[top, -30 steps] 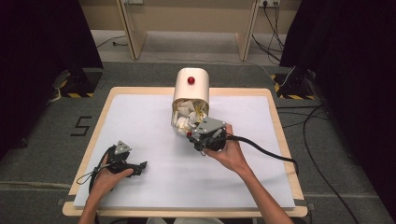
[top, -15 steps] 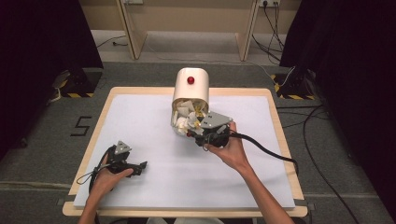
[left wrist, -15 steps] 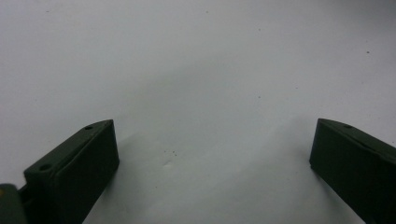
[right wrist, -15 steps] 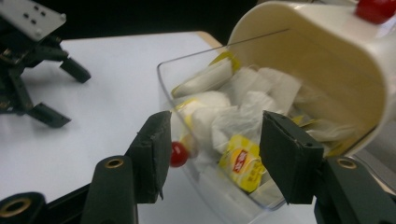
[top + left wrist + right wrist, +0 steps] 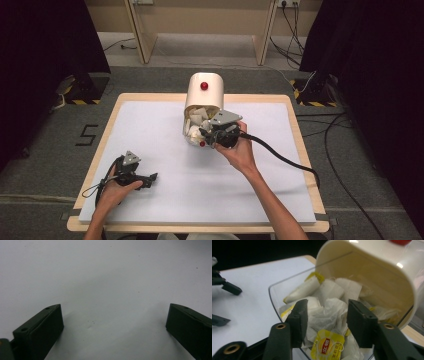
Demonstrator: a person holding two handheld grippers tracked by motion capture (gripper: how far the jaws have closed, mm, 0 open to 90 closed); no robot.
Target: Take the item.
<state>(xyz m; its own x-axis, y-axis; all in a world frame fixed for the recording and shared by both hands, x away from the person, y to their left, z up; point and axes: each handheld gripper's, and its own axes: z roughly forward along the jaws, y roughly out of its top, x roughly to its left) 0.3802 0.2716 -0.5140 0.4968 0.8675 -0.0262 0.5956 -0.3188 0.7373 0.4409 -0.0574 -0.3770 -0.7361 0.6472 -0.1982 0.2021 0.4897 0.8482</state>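
White table [image 5: 150,125]: container [image 5: 204,95] mouth faces person.

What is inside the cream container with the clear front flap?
The cream rounded container holds a heap of white paper tea bags, some with yellow tags. The right hand-held gripper has open jaws over the heap. Bags underneath and the container's floor are covered.

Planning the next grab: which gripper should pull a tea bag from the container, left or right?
Right. The right gripper is already at the container's open front, jaws open around a tea bag. The left gripper sits low on the white mat, well away, jaws open over bare surface.
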